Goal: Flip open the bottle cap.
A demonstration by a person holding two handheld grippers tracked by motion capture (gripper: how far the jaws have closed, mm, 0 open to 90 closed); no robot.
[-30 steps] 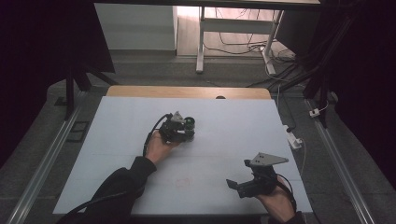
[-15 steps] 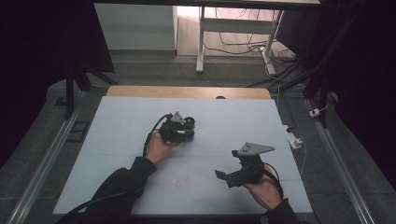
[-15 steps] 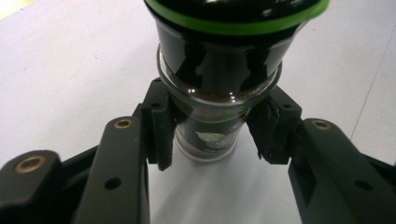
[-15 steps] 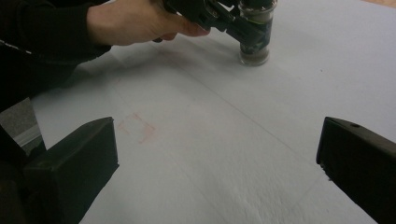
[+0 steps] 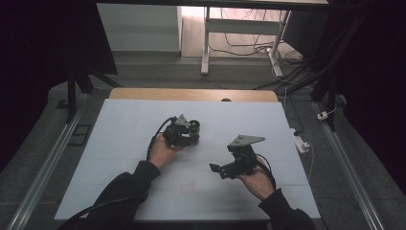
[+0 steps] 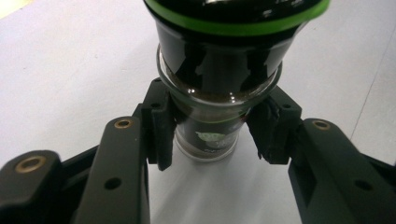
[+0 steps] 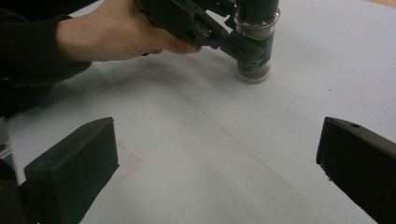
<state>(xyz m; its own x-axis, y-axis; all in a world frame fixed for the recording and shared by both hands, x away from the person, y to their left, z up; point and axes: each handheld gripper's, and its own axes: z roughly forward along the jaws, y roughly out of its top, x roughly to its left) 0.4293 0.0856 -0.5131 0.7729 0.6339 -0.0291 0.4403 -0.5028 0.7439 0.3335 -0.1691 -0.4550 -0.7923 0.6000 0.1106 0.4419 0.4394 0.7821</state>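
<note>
A white sheet point(image 5: 124, 143) covers the table under my left gripper point(image 5: 193, 132) and my right gripper point(image 5: 221, 171). Just short of my right gripper and a little to its left, a faint reddish smudge point(image 5: 184, 186) marks the sheet. Beyond my left gripper, a strip of bare wood point(image 5: 191, 94) runs along the table's far edge, with a small dark spot point(image 5: 226, 100) on it. Off to the side of my right gripper, past the table's edge, a white power strip point(image 5: 301, 143) lies on the grey floor beside a metal rail point(image 5: 354, 177). Another rail point(image 5: 43, 167) runs well out from my left gripper. Far ahead stand white frame legs point(image 5: 206, 43) among loose cables point(image 5: 249, 43).
</note>
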